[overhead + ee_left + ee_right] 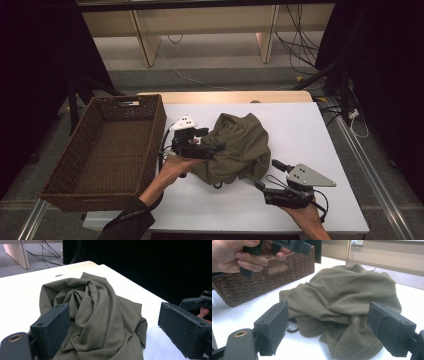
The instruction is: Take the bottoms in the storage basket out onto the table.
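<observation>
A crumpled olive-green garment [240, 145] lies in a heap in the middle of the white table [310, 135]. My left gripper [209, 141] is at the heap's left edge, open. In the left gripper view its jaws stand wide on either side of the cloth [100, 315] without pressing it. My right gripper [266, 174] sits low at the heap's near right corner, open and pointing at it. In the right gripper view the garment [352, 295] lies just beyond the spread jaws, a dark cord showing under its folds.
A brown wicker basket [156, 131] stands at the table's left edge, close behind the left hand [234, 257]. Bare table lies to the right of the garment and in front of it. Beyond the far edge are wooden furniture legs and floor cables.
</observation>
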`<state>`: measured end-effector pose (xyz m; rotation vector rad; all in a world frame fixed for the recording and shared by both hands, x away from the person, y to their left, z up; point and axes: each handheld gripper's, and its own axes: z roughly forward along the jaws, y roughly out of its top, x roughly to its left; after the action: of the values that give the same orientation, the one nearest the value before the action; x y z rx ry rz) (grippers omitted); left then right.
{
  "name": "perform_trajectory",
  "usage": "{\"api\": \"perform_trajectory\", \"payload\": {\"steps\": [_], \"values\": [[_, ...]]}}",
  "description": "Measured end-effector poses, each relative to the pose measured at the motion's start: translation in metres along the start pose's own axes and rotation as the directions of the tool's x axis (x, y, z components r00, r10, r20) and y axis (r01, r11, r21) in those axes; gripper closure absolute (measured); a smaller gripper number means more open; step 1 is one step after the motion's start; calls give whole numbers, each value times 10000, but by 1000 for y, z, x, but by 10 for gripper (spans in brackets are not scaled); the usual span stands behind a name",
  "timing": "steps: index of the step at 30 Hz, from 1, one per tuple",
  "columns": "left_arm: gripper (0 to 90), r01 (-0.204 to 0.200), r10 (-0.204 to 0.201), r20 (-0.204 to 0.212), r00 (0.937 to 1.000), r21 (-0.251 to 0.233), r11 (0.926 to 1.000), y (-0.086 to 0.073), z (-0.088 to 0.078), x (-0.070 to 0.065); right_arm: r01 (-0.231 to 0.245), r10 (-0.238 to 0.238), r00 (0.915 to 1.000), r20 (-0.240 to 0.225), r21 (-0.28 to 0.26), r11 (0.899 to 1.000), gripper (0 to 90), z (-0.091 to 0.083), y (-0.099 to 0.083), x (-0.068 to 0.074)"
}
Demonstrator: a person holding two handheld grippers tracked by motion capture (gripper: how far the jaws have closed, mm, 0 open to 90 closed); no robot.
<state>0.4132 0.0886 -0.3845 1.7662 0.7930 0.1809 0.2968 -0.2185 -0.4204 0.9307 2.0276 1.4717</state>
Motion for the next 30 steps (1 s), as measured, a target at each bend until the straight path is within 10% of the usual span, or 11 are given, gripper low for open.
{"api": "perform_trajectory", "payload": {"steps": [30], "values": [[31, -1531, 1537, -74, 9881, -1494, 9768, -21, -19, -27, 10, -10, 10000, -20, 19, 10000, 183, 0, 0, 0]]}}
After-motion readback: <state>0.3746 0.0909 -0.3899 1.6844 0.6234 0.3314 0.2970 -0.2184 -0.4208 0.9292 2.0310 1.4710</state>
